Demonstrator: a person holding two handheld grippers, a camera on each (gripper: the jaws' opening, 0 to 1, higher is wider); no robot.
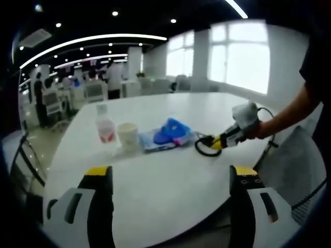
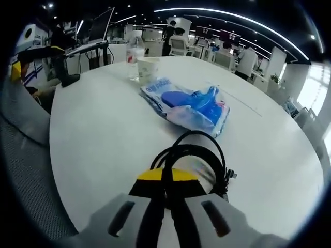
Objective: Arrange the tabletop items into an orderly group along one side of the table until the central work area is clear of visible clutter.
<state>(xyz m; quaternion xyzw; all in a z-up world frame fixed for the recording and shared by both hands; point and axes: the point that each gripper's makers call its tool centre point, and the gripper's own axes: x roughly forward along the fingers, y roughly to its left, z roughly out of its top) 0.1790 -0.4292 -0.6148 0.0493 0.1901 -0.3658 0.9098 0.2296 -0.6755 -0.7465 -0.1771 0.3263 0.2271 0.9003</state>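
Left gripper view: left tongs (image 1: 172, 178) spread wide over bare white desk (image 1: 170, 196), holding nothing. Further on, in a row: clear bottle (image 1: 105, 125), paper cup (image 1: 128, 136) just beside it, then a blue plastic packet (image 1: 166, 135). Right tongs (image 1: 212, 143) reach in from the right, at a coiled black cable (image 1: 205, 148).

Right gripper view: right tongs (image 2: 166, 181) pinched narrow on the black cable (image 2: 191, 155). Packet (image 2: 189, 106) lies beyond, near; cup (image 2: 148, 70) and bottle (image 2: 134, 61) behind it.

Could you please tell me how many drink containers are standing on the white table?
2: a clear plastic bottle with a red label at the row's end, and a white paper cup beside it, next to the blue plastic packet. None seems hidden.
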